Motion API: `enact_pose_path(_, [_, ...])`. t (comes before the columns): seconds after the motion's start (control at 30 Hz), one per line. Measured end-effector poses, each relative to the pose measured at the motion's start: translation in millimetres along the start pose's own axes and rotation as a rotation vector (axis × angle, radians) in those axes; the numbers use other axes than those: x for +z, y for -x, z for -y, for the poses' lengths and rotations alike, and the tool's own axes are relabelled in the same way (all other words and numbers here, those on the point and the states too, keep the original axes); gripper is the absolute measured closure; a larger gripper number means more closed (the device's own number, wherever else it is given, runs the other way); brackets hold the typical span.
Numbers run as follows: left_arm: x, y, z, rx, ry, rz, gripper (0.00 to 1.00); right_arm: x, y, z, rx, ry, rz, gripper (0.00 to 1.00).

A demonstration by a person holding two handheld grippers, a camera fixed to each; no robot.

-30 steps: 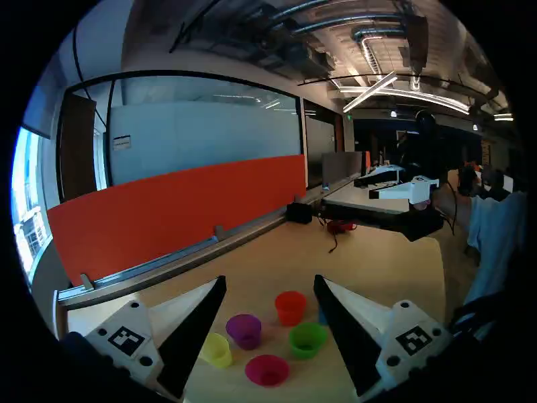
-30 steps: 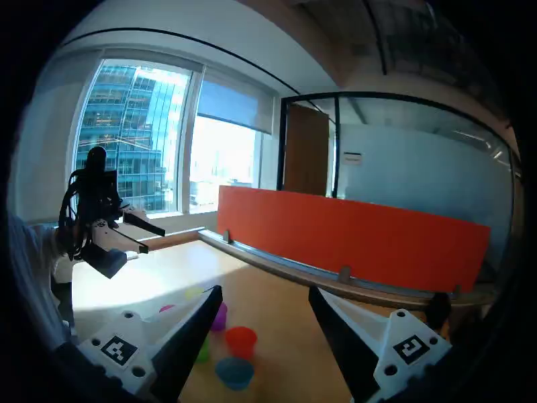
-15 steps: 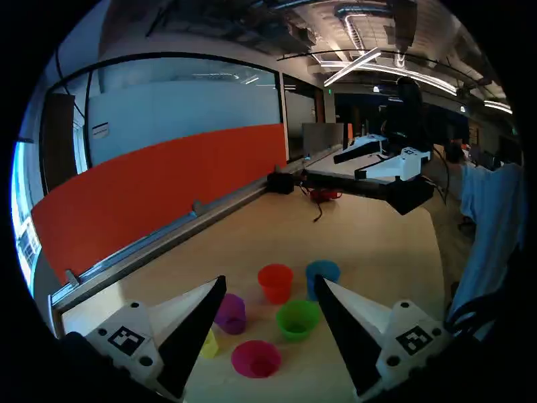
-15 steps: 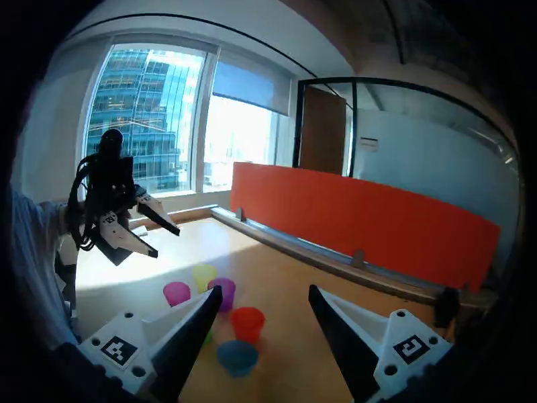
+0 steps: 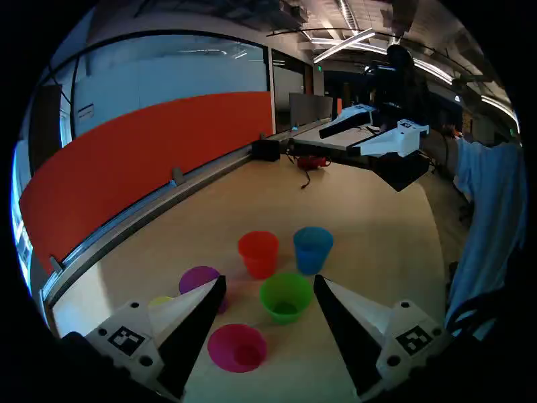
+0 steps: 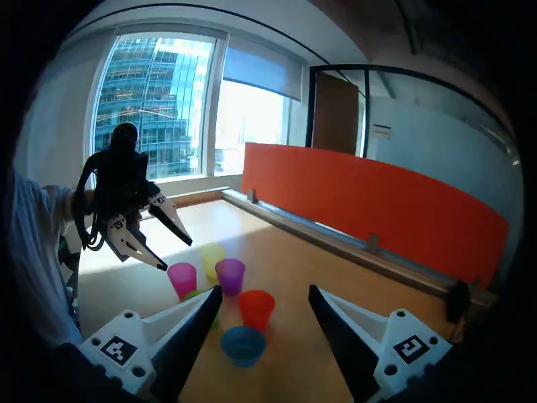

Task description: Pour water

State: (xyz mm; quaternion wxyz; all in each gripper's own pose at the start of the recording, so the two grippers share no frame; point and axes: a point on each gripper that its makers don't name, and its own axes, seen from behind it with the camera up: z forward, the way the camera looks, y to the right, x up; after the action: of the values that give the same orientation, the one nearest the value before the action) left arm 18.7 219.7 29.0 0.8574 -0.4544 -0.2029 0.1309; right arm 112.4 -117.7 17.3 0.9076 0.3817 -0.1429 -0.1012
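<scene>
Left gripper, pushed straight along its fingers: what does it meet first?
Probably the green cup, which sits between the open fingertips of the left gripper. The pink cup lies nearer but lower in the view, so depth is uncertain.

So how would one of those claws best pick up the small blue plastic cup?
Probably by its tapered side wall, just below the rim, pinched across its width. The small blue plastic cup stands upright at the cluster's edge nearest the right gripper, so come in level from there; the red plastic cup crowds its far side.
</scene>
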Motion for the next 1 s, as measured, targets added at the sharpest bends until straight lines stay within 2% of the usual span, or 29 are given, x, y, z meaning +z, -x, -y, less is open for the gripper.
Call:
enact_pose_path(0.2, [13.8,19,-6.3,0.008,0.023,0.048,0.03,9.1,16,2,0.001,-0.023,0.031,0.0])
enact_pose_path(0.47, [31.7,39,-6.8,0.012,0.03,0.098,0.03,20.4,38,4,0.002,-0.05,0.068,0.0])
enact_pose_path(1.0, [61.2,64,-13.9,0.037,0.059,0.187,0.03,35.2,67,5,0.028,-0.086,0.12,0.0])
